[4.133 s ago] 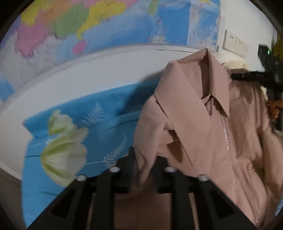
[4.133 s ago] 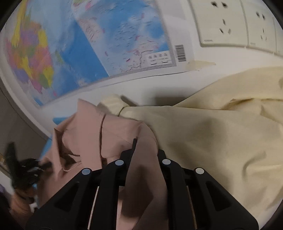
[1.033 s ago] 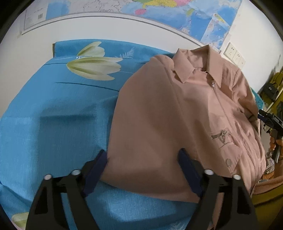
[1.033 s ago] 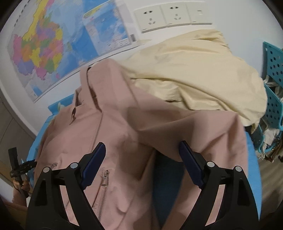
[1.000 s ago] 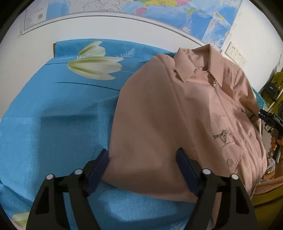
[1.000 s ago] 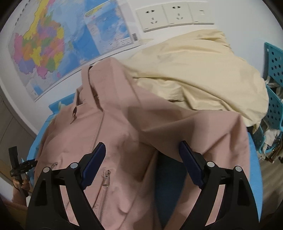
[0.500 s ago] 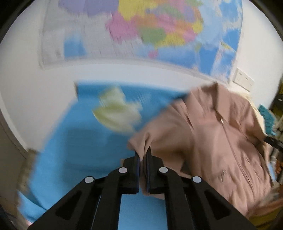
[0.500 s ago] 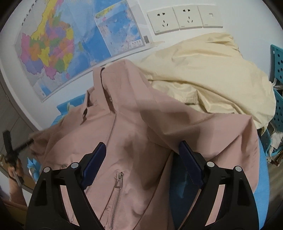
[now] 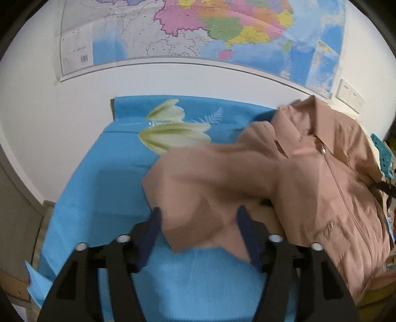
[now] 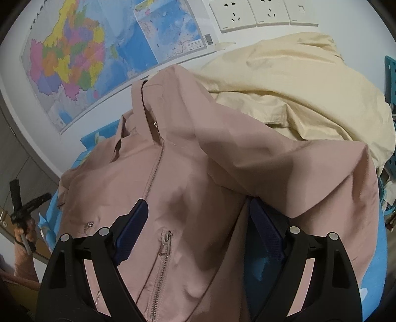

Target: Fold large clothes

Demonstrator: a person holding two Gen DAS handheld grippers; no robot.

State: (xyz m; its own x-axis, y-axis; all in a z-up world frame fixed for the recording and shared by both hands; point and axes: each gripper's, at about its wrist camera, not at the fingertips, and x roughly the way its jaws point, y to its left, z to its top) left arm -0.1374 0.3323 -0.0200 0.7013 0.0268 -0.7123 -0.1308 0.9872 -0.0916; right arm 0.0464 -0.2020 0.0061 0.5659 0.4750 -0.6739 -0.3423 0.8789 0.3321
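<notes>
Covering most of the surface is a blue sheet (image 9: pixel 104 178) with pale flower print, pushed up against a white wall (image 9: pixel 61 128) carrying a big coloured map (image 9: pixel 222 29); pink jacket (image 10: pixel 198 173) lies on the sheet, front up, zip closed, collar toward the wall; cream garment (image 10: pixel 297 81) is heaped behind it, touching the jacket's shoulder, below a row of wall sockets (image 10: pixel 262 12); jacket's one sleeve (image 10: pixel 284 173) is folded across the chest, cuff end lying near the right pad; other sleeve (image 9: pixel 205 188) is blurred in the left view, draped toward the camera with its cuff between the left gripper's fingers; left gripper (image 9: pixel 201 235) jaws are opening, stand well apart, pads not pressing the cloth, sleeve end loose between them; right gripper (image 10: pixel 195 230) is spread wide over the jacket front, nothing clamped, zip pocket (image 10: pixel 164 245) sits between its fingers; whether its pads touch the fabric I cannot tell; a person's hand (image 10: pixel 23 231) with a pink cuff shows at the left edge of the right view, gripping the left gripper's handle; teal perforated crate (image 9: pixel 386 153) pokes out beyond the jacket on the far right
</notes>
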